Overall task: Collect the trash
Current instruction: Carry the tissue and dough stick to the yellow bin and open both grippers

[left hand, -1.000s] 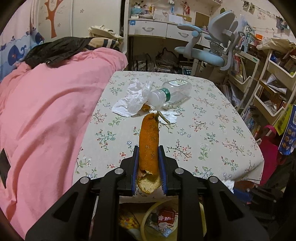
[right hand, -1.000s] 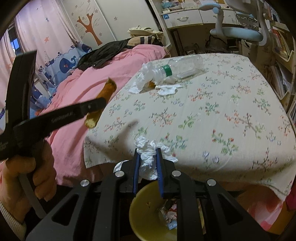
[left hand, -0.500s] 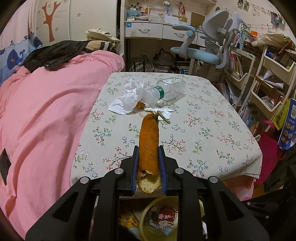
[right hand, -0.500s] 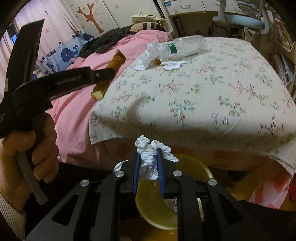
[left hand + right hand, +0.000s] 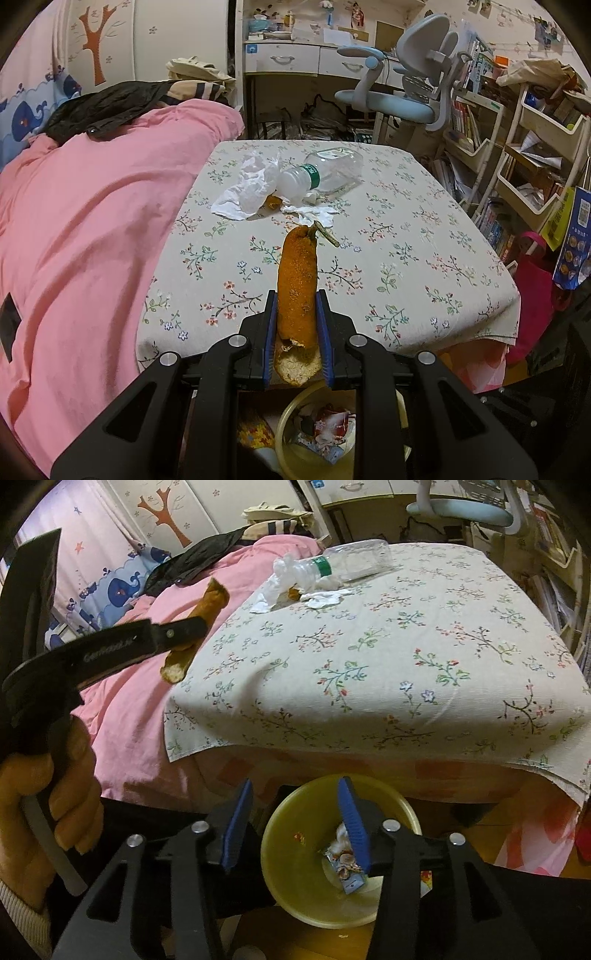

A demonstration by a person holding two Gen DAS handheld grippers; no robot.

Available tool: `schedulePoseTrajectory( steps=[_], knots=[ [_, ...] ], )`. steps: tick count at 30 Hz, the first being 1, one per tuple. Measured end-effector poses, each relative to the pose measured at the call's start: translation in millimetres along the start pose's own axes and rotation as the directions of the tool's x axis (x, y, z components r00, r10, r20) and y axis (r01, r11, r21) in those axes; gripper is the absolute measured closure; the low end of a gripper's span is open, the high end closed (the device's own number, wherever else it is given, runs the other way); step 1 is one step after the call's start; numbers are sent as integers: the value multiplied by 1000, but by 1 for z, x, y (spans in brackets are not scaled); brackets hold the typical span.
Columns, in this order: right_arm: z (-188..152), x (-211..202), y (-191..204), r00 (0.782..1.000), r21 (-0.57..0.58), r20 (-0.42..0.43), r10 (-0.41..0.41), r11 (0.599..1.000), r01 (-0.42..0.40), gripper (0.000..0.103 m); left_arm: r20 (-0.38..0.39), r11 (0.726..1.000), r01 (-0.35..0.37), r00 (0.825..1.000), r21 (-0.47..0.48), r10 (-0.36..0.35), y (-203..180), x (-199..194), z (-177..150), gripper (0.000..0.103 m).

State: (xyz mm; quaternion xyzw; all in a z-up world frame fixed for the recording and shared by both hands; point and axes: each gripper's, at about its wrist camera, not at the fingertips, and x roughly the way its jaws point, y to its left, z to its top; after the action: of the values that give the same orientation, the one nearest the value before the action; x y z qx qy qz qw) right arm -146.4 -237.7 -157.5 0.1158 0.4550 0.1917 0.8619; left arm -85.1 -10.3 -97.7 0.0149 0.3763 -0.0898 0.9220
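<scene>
Clamping banana peel (image 5: 297, 295) between left gripper (image 5: 296, 332) pads (image 5: 322, 328)

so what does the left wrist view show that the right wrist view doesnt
Only the left wrist view: the left tool's blue pads clamped on the orange peel, and the shelves.

Only the right wrist view: the right tool, jaws just opened and empty, and the hand holding the left tool.

Both: the yellow bin, plastic bottle, floral tablecloth.
</scene>
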Motion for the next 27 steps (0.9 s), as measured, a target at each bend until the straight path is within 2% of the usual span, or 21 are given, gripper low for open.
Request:
schedulePoseTrajectory(
  steps=[11, 14, 21, 27],
  knots=[
    [3, -15, -12, 993, 31, 82, -90, 996, 88, 39, -30, 999, 22, 999, 36, -21, -15, -5, -22, 84],
    [4, -22, -18, 984, 53, 124, -128, 991, 123, 34, -44, 998, 31, 999, 52, -28, -22, -7, -30, 84],
    [6, -41, -37, 959, 134, 204, -196, 976, 171, 29, -96, 994, 55, 994, 94, -46, -37, -10, -56, 84],
    [5, -49, -42, 947, 152, 232, -221, 970, 189, 27, -173, 987, 83, 983, 136, -59, -51, -9, -80, 84]
  ],
)
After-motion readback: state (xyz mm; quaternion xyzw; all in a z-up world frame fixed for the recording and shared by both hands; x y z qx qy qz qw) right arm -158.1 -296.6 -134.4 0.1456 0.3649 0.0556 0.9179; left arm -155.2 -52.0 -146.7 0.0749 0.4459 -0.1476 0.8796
